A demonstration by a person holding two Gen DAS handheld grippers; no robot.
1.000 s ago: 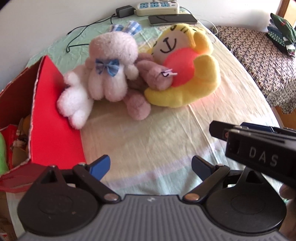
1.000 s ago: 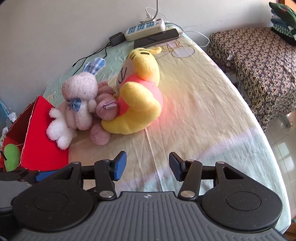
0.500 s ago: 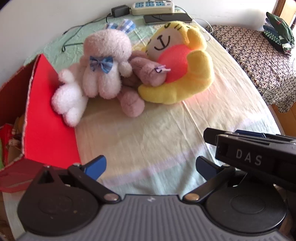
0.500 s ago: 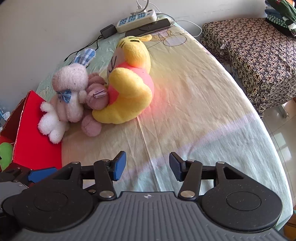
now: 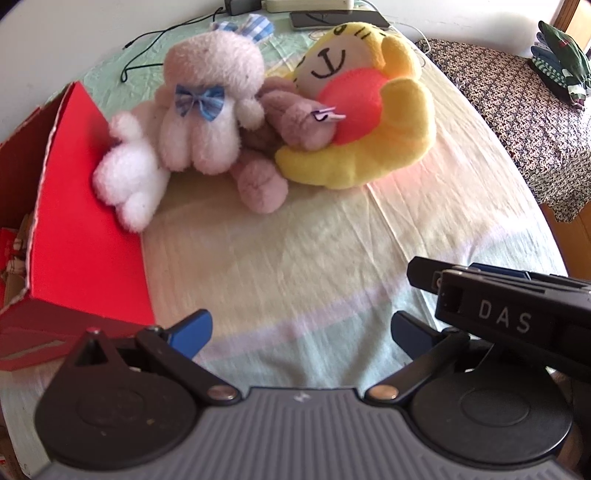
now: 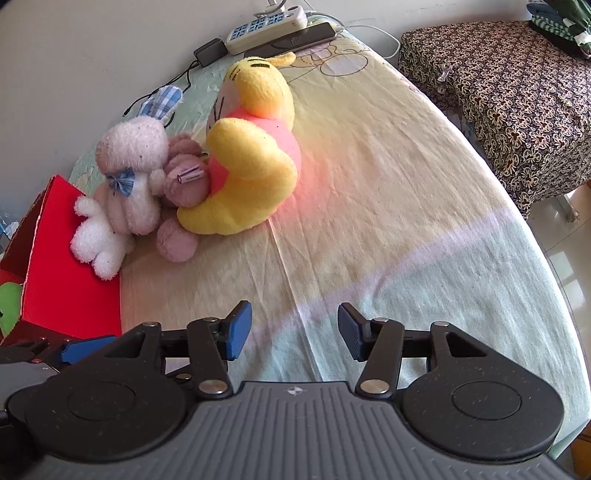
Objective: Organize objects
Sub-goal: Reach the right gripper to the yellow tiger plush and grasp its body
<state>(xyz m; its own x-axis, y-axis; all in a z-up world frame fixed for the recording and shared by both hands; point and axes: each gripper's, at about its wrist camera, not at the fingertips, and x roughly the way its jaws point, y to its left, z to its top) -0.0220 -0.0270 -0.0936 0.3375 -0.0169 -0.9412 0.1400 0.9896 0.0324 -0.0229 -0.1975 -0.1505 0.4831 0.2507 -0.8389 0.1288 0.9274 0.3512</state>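
Several plush toys lie in a heap on the bed: a pale pink rabbit with a blue bow (image 5: pixel 207 110) (image 6: pixel 129 173), a white fluffy toy (image 5: pixel 127 181) (image 6: pixel 98 240), a mauve bear (image 5: pixel 291 122) (image 6: pixel 184 181) and a big yellow toy with a pink belly (image 5: pixel 369 110) (image 6: pixel 251 158). A red box (image 5: pixel 85 229) (image 6: pixel 70 273) stands left, touching the white toy. My left gripper (image 5: pixel 301 326) is open and empty, short of the heap. My right gripper (image 6: pixel 294 328) is open and empty, to its right; it shows in the left wrist view (image 5: pixel 495 295).
A power strip (image 6: pixel 266 27), a charger (image 6: pixel 210 51) and cables lie at the bed's far edge by the wall. A patterned cloth-covered table (image 6: pixel 509 88) stands right of the bed. The box holds a green item (image 6: pixel 9 306).
Both grippers have moved forward toward the plush heap, which looms larger. Both stay open and empty.
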